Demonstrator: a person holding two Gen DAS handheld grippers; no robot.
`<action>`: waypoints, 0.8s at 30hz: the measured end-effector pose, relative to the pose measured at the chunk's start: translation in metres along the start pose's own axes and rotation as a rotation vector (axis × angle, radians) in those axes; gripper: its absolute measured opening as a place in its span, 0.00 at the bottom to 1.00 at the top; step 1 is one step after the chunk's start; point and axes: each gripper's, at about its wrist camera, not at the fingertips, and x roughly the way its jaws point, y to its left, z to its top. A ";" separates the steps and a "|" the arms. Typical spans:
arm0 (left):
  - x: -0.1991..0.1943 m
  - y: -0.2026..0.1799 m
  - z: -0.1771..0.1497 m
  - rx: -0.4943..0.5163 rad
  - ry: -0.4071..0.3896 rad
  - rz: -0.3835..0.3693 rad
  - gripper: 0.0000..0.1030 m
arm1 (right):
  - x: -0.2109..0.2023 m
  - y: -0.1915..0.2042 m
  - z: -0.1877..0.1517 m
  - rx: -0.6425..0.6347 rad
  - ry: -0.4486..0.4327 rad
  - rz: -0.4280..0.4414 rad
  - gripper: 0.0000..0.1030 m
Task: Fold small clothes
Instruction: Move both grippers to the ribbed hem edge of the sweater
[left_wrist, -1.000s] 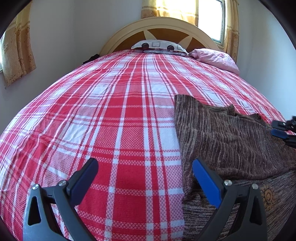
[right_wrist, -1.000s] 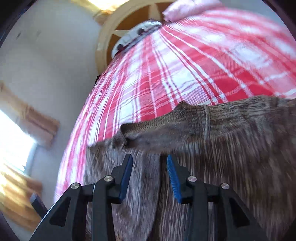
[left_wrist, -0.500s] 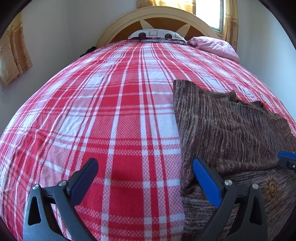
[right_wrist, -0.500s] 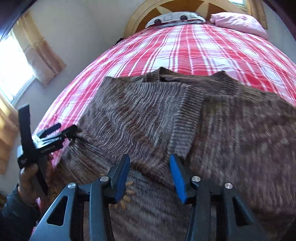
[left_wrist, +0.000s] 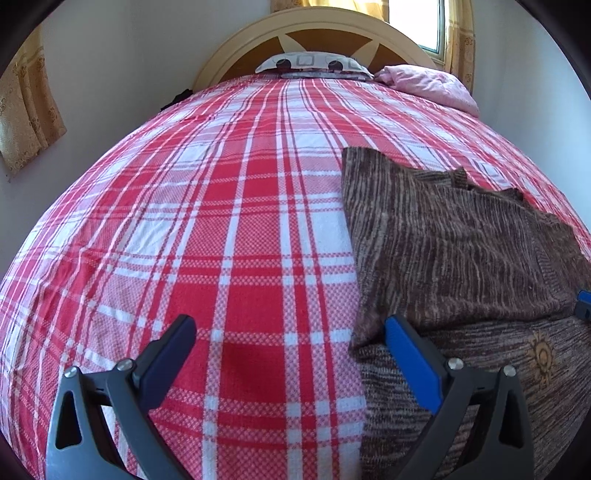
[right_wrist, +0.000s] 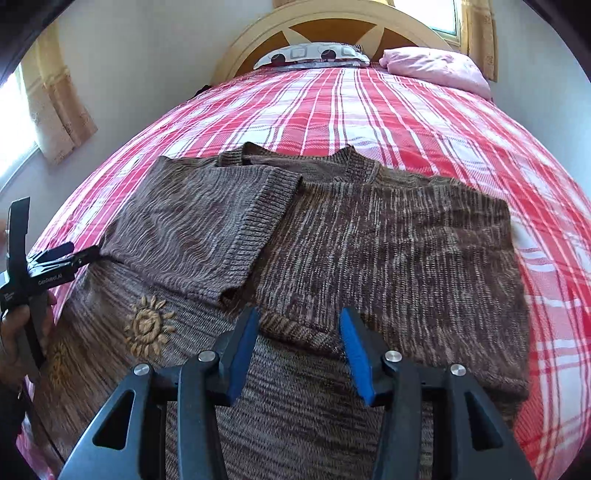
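A brown knitted sweater (right_wrist: 388, 251) lies flat on the red plaid bedspread (right_wrist: 369, 107), both sleeves folded in over its body, a sun motif (right_wrist: 147, 328) on its near left. In the left wrist view the sweater (left_wrist: 461, 243) fills the right side. My right gripper (right_wrist: 299, 332) is open and empty just above the sweater's near middle. My left gripper (left_wrist: 291, 339) is open and empty, its right finger over the sweater's left edge, its left finger over bare bedspread (left_wrist: 221, 221). It also shows in the right wrist view (right_wrist: 74, 254) at the sweater's left side.
A wooden headboard (left_wrist: 317, 33) with a patterned pillow (left_wrist: 310, 64) and a pink pillow (left_wrist: 432, 83) stands at the far end. Walls and curtains (right_wrist: 55, 103) flank the bed. Bedspread lies bare left of the sweater and beyond it.
My right gripper has swung back from the sleeve to face the bed head, and now hovers open over the sweater's near middle. The sleeve lies folded flat. My left gripper has barely moved.
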 end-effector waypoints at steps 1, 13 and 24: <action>-0.004 -0.001 -0.003 0.005 0.004 0.002 1.00 | -0.004 -0.001 -0.002 0.012 0.000 0.012 0.47; -0.055 -0.014 -0.038 0.067 -0.062 0.015 1.00 | -0.031 0.006 -0.040 0.011 0.010 -0.002 0.47; -0.077 -0.017 -0.060 0.073 -0.068 -0.002 1.00 | -0.046 0.011 -0.064 -0.006 -0.015 -0.033 0.48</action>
